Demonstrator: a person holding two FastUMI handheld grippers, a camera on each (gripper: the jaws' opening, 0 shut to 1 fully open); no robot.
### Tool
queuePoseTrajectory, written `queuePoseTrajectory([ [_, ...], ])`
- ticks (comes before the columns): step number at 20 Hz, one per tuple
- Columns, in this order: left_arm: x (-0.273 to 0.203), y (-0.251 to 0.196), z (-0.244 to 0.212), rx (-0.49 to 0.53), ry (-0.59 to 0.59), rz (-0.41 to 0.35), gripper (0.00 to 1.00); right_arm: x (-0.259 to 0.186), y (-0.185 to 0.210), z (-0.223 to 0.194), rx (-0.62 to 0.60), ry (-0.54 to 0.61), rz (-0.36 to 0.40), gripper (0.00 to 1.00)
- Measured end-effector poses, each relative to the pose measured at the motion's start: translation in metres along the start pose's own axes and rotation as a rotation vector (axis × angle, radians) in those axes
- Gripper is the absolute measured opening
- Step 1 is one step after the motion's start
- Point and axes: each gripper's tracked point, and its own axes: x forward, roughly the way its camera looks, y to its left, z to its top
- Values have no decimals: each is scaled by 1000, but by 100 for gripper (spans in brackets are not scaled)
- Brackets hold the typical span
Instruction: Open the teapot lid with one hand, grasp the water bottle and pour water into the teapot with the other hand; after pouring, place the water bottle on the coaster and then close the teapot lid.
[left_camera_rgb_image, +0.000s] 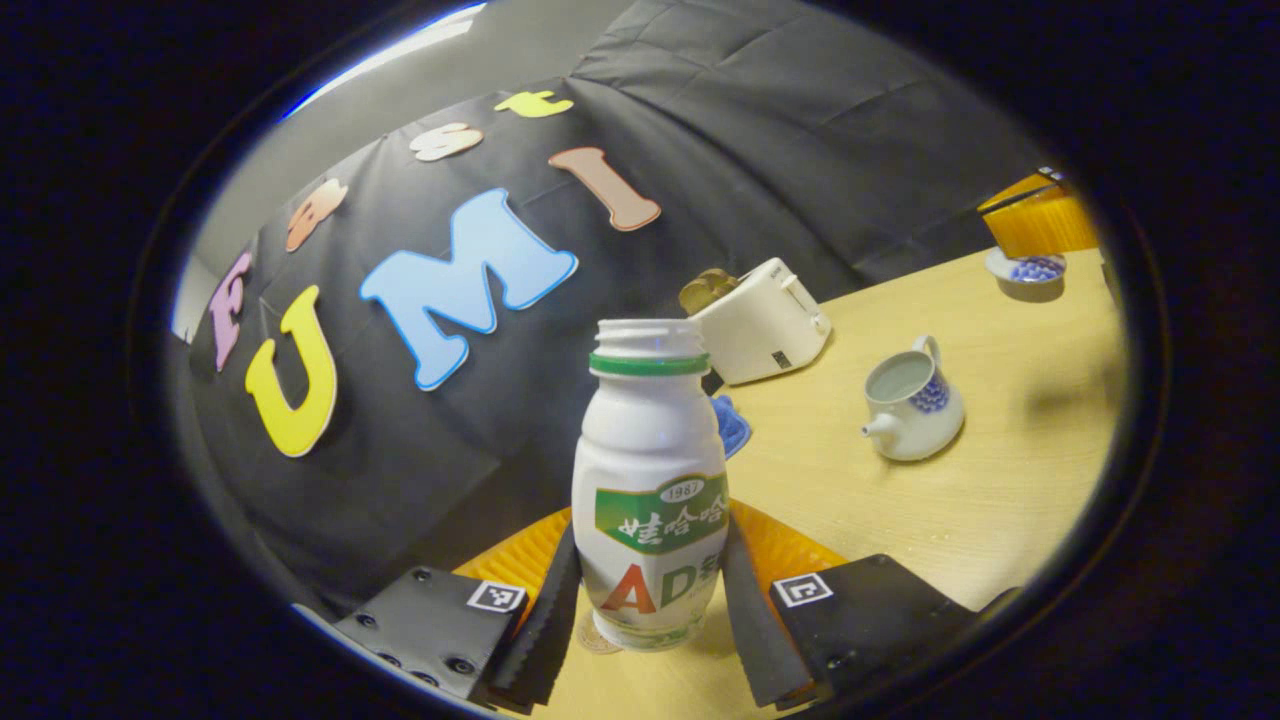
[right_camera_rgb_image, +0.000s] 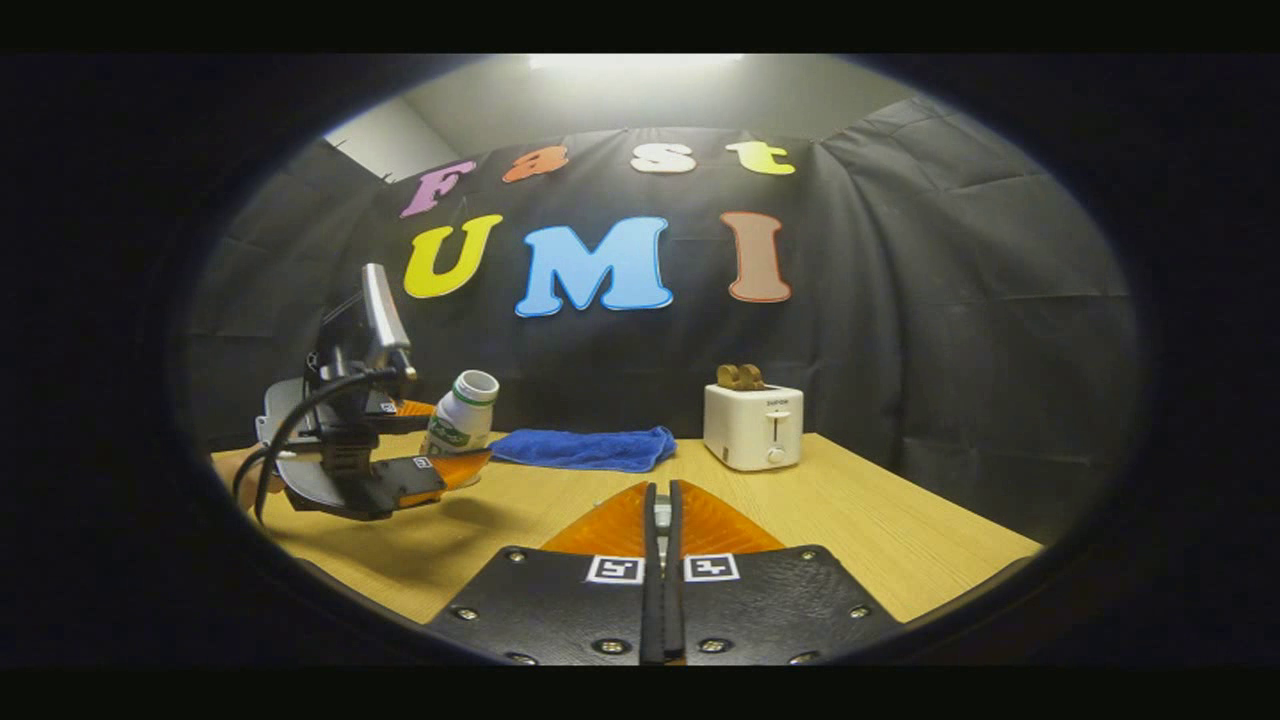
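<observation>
A white water bottle (left_camera_rgb_image: 650, 470) with a green label and no cap stands between the fingers of my left gripper (left_camera_rgb_image: 650, 535), which is shut on its lower body. In the right gripper view that bottle (right_camera_rgb_image: 460, 412) leans to the right in the left gripper (right_camera_rgb_image: 445, 470), above the table. A pale round coaster edge (left_camera_rgb_image: 592, 640) shows at the bottle's foot. The white teapot (left_camera_rgb_image: 912, 400) with blue flowers sits lidless on the table to the right, water visible inside. My right gripper (right_camera_rgb_image: 660, 505) is shut on a small pale piece. Far right, the blue-patterned lid (left_camera_rgb_image: 1026, 270) hangs under the right gripper (left_camera_rgb_image: 1040, 225).
A white toaster (left_camera_rgb_image: 765, 320) with bread in its slots stands at the back of the wooden table (left_camera_rgb_image: 1000, 500), in front of the black cloth wall. A blue cloth (right_camera_rgb_image: 585, 447) lies left of the toaster (right_camera_rgb_image: 752, 425).
</observation>
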Motion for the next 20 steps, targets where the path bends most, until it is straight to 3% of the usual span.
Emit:
queuePoseTrajectory([
  [5, -23, 8, -9, -238, -30, -12, 75, 24, 19, -3, 34, 8, 32, 0],
  [6, -29, 8, -7, -278, -40, -20, 75, 29, 23, -5, 35, 14, 39, 0],
  [7, -34, 9, -4, -310, -57, -21, 82, 32, 25, -6, 30, 18, 44, 0],
  [15, -72, 29, 12, -426, -131, -21, 75, 68, 25, -7, 21, 21, 41, 0],
  [17, -76, 45, 4, -424, -135, 27, 81, 78, 20, -8, 22, 27, 30, 0],
  [20, -75, 60, -15, -459, -112, 79, 81, 93, 7, -9, 4, 34, -5, 0],
])
